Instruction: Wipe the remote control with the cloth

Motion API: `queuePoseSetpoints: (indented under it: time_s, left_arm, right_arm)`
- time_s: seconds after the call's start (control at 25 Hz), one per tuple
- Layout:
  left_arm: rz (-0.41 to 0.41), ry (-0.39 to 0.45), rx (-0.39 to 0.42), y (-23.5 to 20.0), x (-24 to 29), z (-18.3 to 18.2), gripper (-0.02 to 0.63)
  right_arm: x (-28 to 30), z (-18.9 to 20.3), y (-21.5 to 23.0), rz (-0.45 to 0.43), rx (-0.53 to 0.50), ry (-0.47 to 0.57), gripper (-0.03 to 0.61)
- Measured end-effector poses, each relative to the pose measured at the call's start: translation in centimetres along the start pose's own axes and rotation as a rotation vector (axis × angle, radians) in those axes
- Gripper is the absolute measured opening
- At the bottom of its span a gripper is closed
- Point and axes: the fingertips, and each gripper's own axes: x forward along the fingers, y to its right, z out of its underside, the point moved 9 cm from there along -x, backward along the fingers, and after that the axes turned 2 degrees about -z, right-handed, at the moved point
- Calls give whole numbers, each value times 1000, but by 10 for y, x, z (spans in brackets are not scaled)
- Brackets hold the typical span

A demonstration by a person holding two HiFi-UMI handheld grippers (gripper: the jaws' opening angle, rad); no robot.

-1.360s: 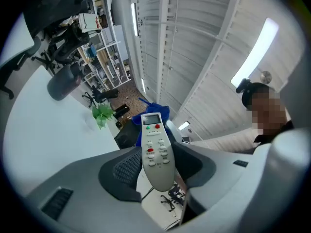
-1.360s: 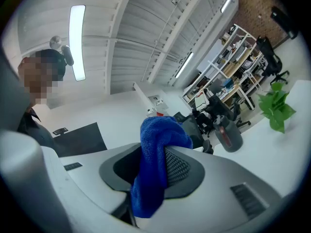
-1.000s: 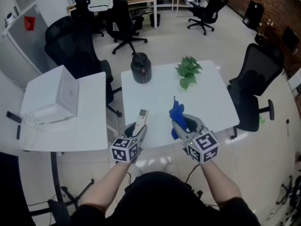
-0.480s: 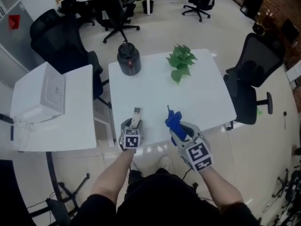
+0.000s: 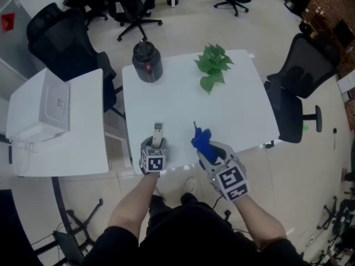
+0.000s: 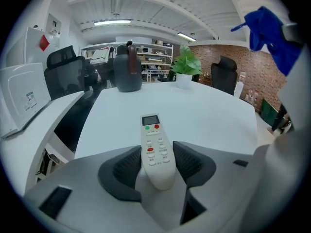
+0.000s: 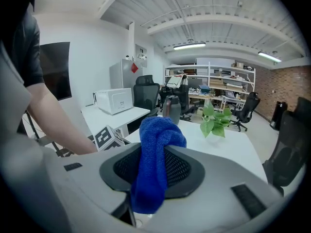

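Tongs in both hands sit at the near edge of a white desk (image 5: 233,110) in the head view. The left tongs (image 5: 157,147) grip the lower end of a white remote control (image 5: 158,132), which points away from the person over the desk's front edge. Whether it touches the surface I cannot tell. Just to its right, the right tongs (image 5: 207,151) clamp a blue cloth (image 5: 201,140), bunched and sticking up past the tips. The 2 items are near each other but apart. At the desk's far side stand a dark jug (image 5: 146,62) and a green potted plant (image 5: 212,66). A second white desk (image 5: 83,143) at the left carries a white box-shaped appliance (image 5: 41,107), and a black office chair (image 5: 308,65) stands at the right.

In the left gripper view, the 2 ribbed pads (image 6: 124,166) press on the remote control's sides at a middling width. Its screen and its green and red buttons face up, forward of the pads. The cloth shows at the upper right corner, and the jug and plant stand beyond.

In the right gripper view, the pads (image 7: 182,169) are drawn narrow onto the cloth, which bulges above them and hangs below. The left tongs' marker cube (image 7: 109,137) and the person's forearm (image 7: 58,125) show at the left.
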Motion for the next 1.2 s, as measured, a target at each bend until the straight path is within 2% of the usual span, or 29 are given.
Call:
queuePoseSetpoints:
  time_s: [0.04,0.12,0.2,0.44,0.6,0.76,1.0,1.2]
  left_arm:
    - [8,3,-5,0,0,0,217]
    - [21,2,-9,0,-2,-1,297]
    - [20,0,-6,-1,-7,0,316]
    - [38,66,-25,-7,-45,-6,316]
    - [87,115,-48,-10,-86,-10,316]
    - [120,158,-45,-11,-122,-18,316]
    - [114,182,-30,-12,-145,-25,316]
    - [105,173,-32,-12,-147,-23,316]
  right_arm:
    - [0,-1,0,5,8,-1,121]
    - [1,-4,1,14,18,-2,121]
    - [2,-5,3,22,18,-1,121]
    - [14,2,15,62,2,-31,123]
    - [38,26,32,106,-31,-114,123]
    - [79,58,55,131,-21,-211,124]
    - [137,86,70,147,-68,-332,129]
    - [155,95,73,156,-99,-425,132]
